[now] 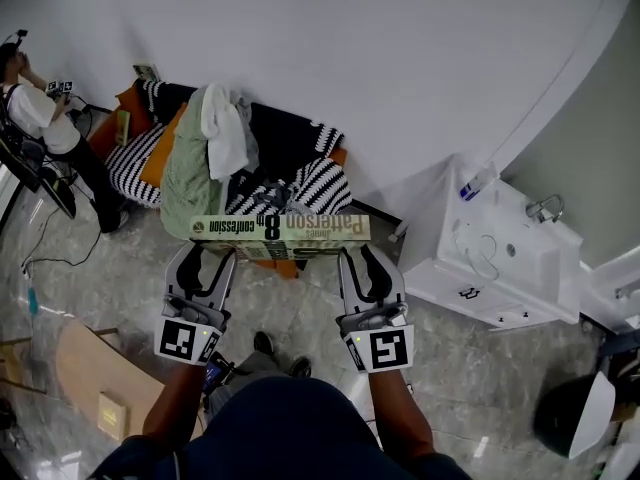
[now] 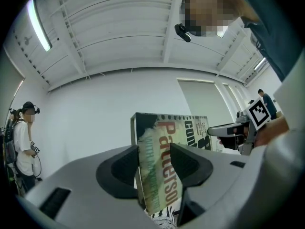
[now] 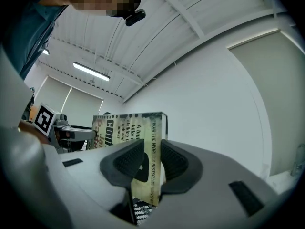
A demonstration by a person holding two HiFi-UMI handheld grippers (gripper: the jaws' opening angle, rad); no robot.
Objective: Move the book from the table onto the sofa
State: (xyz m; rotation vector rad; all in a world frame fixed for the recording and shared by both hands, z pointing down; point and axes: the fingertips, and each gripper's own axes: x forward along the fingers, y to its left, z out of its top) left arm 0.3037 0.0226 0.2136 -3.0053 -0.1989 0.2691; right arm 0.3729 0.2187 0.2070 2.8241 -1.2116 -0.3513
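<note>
one sofa [image 1: 290, 133], dark and crowded, stands against the white wall just beyond the book [image 1: 280, 228], which hangs in mid-air above the glossy floor [image 1: 120, 268], off any table and not yet set down. the left hand-held gripper [image 1: 206, 253] is clamped on the book's left end and the right hand-held gripper [image 1: 360, 253] on its right end, each pair of jaws pressing both covers. by the look of it this is the carrying step, with the pick-up done and the placing to come. the next move seems to call for a level reach over the sofa's front edge, a landing spot chosen among the clutter, and both grips released together so the book does not tip.

the floor is polished, marble-veined stone. the sofa looks soft and lumpy under black-and-white striped cushions [image 1: 322, 183], orange ones, and a limp heap of clothes [image 1: 190, 178] in green and white cloth; such a surface would likely give under a flat load. the book is a thick paperback, a stiff rectangular slab with a slick printed cover and its spine turned upward. the jaw pads [image 3: 175, 161] are black ribbed rubber set in smooth grey plastic.
</note>
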